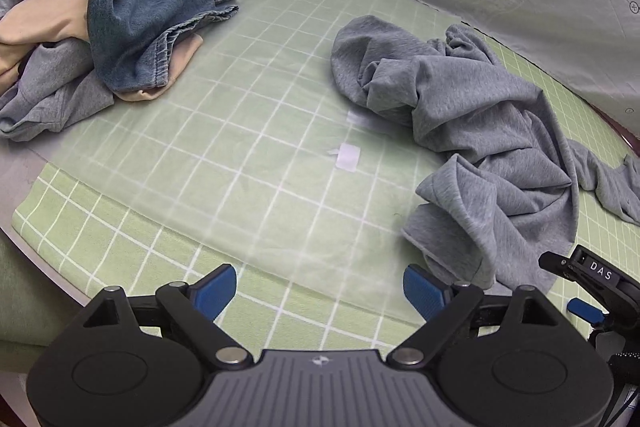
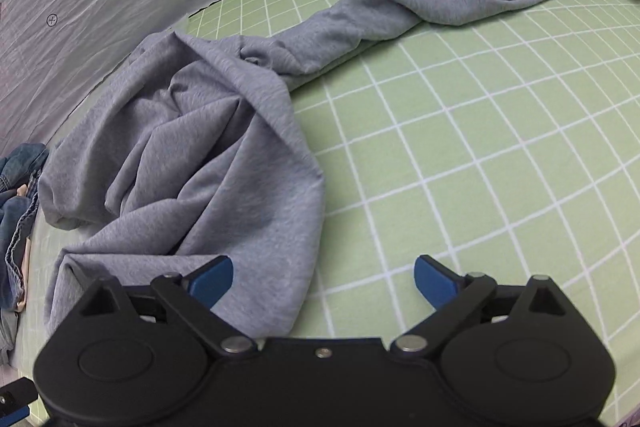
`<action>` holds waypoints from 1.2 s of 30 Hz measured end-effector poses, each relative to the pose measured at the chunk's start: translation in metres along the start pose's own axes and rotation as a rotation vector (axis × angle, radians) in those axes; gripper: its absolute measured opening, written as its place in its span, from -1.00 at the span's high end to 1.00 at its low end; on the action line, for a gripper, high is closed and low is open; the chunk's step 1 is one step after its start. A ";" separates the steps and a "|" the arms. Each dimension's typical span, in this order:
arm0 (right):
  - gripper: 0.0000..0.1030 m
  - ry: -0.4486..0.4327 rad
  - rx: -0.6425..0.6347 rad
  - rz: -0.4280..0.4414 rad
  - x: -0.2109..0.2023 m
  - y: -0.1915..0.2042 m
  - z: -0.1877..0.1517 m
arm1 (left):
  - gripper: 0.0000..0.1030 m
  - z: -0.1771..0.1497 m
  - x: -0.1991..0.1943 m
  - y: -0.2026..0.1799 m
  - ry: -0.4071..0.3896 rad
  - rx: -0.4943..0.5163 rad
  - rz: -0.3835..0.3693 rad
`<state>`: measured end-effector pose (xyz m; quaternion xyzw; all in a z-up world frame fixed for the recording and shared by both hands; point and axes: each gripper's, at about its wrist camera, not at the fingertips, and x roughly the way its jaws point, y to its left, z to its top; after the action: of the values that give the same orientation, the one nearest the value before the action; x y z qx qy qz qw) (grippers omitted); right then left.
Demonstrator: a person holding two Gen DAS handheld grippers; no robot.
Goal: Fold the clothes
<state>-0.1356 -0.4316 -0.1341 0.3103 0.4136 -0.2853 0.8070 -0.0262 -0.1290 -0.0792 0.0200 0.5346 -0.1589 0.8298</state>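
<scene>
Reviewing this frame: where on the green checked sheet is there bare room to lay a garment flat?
Free: the green checked sheet between the denim pile and the grey garment, and right of that garment in the right wrist view. Crowded: the far left corner.

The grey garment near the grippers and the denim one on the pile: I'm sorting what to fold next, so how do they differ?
The grey garment lies alone on the green checked sheet, one part stretched out long; the denim garment is bunched atop a pile of other clothes. The grey one is a plain soft knit; the denim shows stitched hems. Both are crumpled and unfolded, and neither is held.
</scene>
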 end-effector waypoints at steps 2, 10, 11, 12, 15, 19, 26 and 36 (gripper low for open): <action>-0.63 -0.033 0.010 -0.030 -0.003 0.007 -0.008 | -0.76 0.003 0.001 0.008 0.002 0.029 0.001; 0.71 -0.080 -0.005 -0.041 -0.007 0.019 -0.023 | -0.76 0.016 0.006 0.028 0.001 0.085 -0.024; 0.89 -0.080 0.005 -0.038 -0.008 0.017 -0.024 | -0.76 0.018 0.007 0.027 0.002 0.090 -0.029; 0.97 -0.081 0.014 -0.040 -0.008 0.016 -0.026 | -0.76 0.020 0.008 0.026 0.000 0.095 -0.033; 0.99 -0.095 0.035 -0.046 -0.013 0.007 -0.028 | -0.76 0.026 0.011 0.020 -0.003 0.103 -0.049; 0.99 -0.138 0.061 -0.094 -0.026 -0.014 -0.019 | -0.76 0.036 0.018 0.005 -0.005 0.112 -0.072; 0.99 -0.240 0.076 -0.253 -0.048 -0.082 0.018 | -0.76 0.043 0.022 -0.041 -0.038 0.091 -0.089; 0.99 -0.352 0.008 -0.426 -0.065 -0.193 0.103 | -0.76 0.036 0.027 -0.086 -0.076 -0.134 -0.022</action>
<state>-0.2561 -0.6188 -0.0822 0.1651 0.3221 -0.4997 0.7870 -0.0085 -0.2243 -0.0760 -0.0475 0.5123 -0.1325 0.8472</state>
